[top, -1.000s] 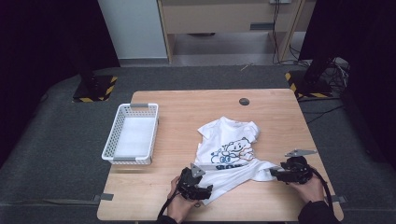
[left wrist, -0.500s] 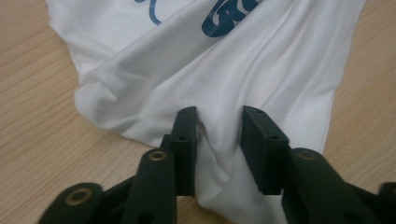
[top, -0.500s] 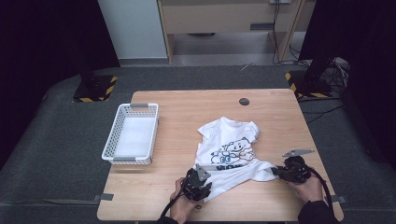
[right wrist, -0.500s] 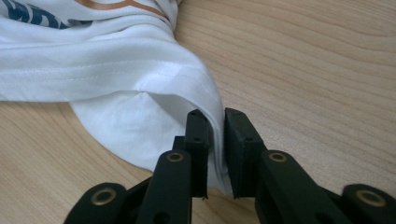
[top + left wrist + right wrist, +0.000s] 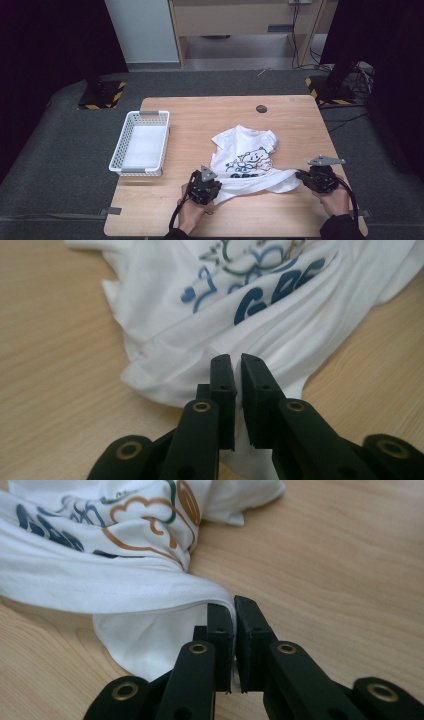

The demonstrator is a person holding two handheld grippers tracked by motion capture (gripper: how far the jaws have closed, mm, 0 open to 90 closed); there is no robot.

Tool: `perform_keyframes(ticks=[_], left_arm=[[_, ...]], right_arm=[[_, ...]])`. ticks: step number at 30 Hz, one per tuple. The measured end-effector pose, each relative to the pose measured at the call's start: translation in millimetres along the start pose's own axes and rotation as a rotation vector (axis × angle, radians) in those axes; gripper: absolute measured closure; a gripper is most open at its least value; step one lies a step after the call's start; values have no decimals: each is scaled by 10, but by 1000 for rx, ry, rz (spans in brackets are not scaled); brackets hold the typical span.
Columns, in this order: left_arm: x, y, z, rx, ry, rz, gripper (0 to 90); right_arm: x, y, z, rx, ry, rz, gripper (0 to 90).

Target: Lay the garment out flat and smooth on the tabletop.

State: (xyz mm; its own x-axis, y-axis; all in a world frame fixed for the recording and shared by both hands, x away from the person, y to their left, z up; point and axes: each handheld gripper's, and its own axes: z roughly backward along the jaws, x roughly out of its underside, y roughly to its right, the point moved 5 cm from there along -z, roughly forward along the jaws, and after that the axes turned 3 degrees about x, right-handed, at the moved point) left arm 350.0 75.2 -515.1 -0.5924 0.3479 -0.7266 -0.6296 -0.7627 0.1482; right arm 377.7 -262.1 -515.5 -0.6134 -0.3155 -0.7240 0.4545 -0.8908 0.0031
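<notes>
Pinching the white T-shirt point(image 5: 245, 162) hem, your left tool point(image 5: 237, 370) and right tool point(image 5: 234, 611) have just clamped shut on fabric stretched between them; it's light and limp, so hold both corners.

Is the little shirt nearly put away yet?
Not yet. Done: both grippers, left and right, have just closed on the t-shirt hem. In hand: the hem is stretched between them. Left: folding it; maybe into the white basket, which looks empty.
</notes>
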Motion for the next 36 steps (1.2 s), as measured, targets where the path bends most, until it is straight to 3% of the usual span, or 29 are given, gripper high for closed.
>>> perform_keyframes(ticks=[3, 6, 10, 11, 13, 17, 19, 21, 22, 25, 31, 36], left_arm=[[-92, -149, 199, 28, 71, 56, 844], [-119, -304, 341, 60, 108, 121, 845], [-55, -436, 408, 58, 59, 144, 845], [-55, -436, 408, 58, 59, 144, 845], [66, -484, 423, 49, -14, 133, 844], [239, -467, 370, 38, -110, 104, 827], [273, -454, 327, 39, -139, 91, 738], [274, -444, 299, 30, -133, 80, 681], [270, -444, 293, 24, -127, 76, 599], [278, -463, 272, -4, -114, 68, 469], [367, -497, 113, -63, -152, 46, 376], [396, -486, 16, -87, -179, 7, 328]], right_arm=[[-69, -27, 81, 6, 51, 14, 858], [-156, -102, 194, 7, 116, 50, 856], [-194, -260, 231, -53, 130, 75, 854], [-185, -303, 223, -71, 121, 85, 846], [-142, -396, 188, -139, 81, 87, 810], [-46, -527, 115, -196, 28, 112, 744], [-34, -559, 101, -214, 22, 113, 700], [-42, -561, 102, -226, 28, 105, 653], [-52, -555, 105, -230, 41, 98, 621], [-78, -516, 124, -247, 71, 65, 521], [-149, -395, 147, -260, 138, -3, 396], [-200, -297, 104, -214, 156, -37, 367]])
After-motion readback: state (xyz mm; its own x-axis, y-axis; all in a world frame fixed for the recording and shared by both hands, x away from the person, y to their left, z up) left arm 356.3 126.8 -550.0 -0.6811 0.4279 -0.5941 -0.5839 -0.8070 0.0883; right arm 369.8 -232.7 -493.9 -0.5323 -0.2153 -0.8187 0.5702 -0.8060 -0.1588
